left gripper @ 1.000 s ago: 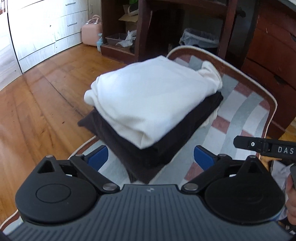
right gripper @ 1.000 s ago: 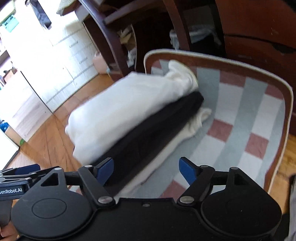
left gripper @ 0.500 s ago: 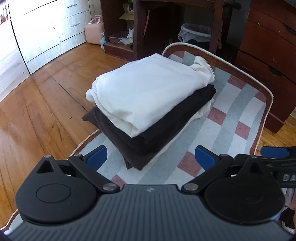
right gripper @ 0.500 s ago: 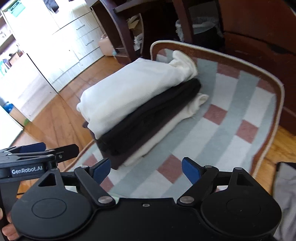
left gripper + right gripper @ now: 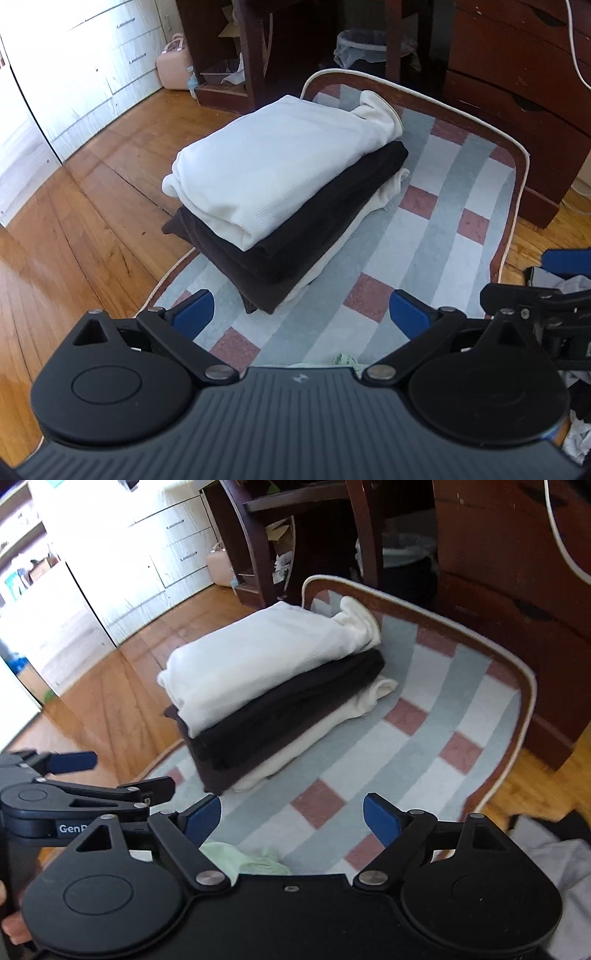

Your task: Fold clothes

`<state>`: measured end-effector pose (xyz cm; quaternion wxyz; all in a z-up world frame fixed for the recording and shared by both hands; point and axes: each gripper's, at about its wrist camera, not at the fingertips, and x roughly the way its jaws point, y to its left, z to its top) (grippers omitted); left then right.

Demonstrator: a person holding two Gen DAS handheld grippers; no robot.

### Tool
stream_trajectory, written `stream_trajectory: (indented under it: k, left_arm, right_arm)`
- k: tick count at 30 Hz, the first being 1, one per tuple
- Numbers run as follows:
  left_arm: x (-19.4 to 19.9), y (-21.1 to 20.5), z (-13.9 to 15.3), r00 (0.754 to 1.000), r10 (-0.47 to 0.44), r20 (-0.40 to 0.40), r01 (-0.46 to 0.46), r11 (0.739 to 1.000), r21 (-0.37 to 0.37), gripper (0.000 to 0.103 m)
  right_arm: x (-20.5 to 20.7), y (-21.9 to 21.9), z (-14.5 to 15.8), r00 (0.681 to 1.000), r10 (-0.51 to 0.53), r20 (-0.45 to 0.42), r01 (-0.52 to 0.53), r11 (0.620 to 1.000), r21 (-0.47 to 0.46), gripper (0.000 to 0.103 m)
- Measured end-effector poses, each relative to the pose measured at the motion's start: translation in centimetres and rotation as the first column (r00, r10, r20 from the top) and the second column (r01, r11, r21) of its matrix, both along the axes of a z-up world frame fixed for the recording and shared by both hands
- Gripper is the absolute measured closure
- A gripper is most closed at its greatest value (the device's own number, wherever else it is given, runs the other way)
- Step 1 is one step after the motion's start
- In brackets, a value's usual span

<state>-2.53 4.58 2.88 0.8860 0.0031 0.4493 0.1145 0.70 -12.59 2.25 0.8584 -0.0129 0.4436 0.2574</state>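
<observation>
A stack of folded clothes sits at the far left of a checked rug (image 5: 436, 236) (image 5: 417, 716): a white top (image 5: 280, 162) (image 5: 258, 657) on a dark brown garment (image 5: 317, 229) (image 5: 284, 716), with a cream one (image 5: 388, 192) (image 5: 332, 727) underneath. My left gripper (image 5: 301, 314) hovers open over the rug's near part, nothing between its blue pads. My right gripper (image 5: 291, 812) is open too, well short of the stack. A pale green garment (image 5: 247, 860) (image 5: 345, 360) lies on the rug just under both grippers.
Dark wooden furniture (image 5: 517, 74) stands behind and right of the rug. White drawers (image 5: 92, 62) line the far left wall, with a pink case (image 5: 173, 66) by them. Wooden floor (image 5: 74, 221) spreads left. Loose grey and dark clothes (image 5: 554, 867) (image 5: 565, 291) lie at the right.
Both grippers have pulled back and up from the stack, which looks farther away. The pale green garment has come into view under them. Both stay open.
</observation>
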Motion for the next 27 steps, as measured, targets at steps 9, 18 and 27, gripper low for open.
stream_trajectory:
  k: [9,18,27]
  left_arm:
    - [0.3,-2.0,-0.5,0.999,-0.028,-0.033,0.032,0.993,0.111,0.000]
    - [0.3,-1.9,-0.9,0.999,-0.033,-0.040,0.037,0.994,0.103,0.000]
    - [0.4,-1.9,-1.0,0.998,-0.055,-0.041,0.059,0.991,0.116,0.000]
  right_arm:
    - [-1.5,0.3,0.4,0.998,0.017,0.066,-0.012,0.997,-0.078,0.016]
    - [-1.0,0.0,-0.2,0.998,-0.002,0.062,0.008,0.995,-0.097,0.015]
    - [-0.8,-0.2,-0.6,0.998,-0.018,0.057,0.022,0.996,-0.082,0.015]
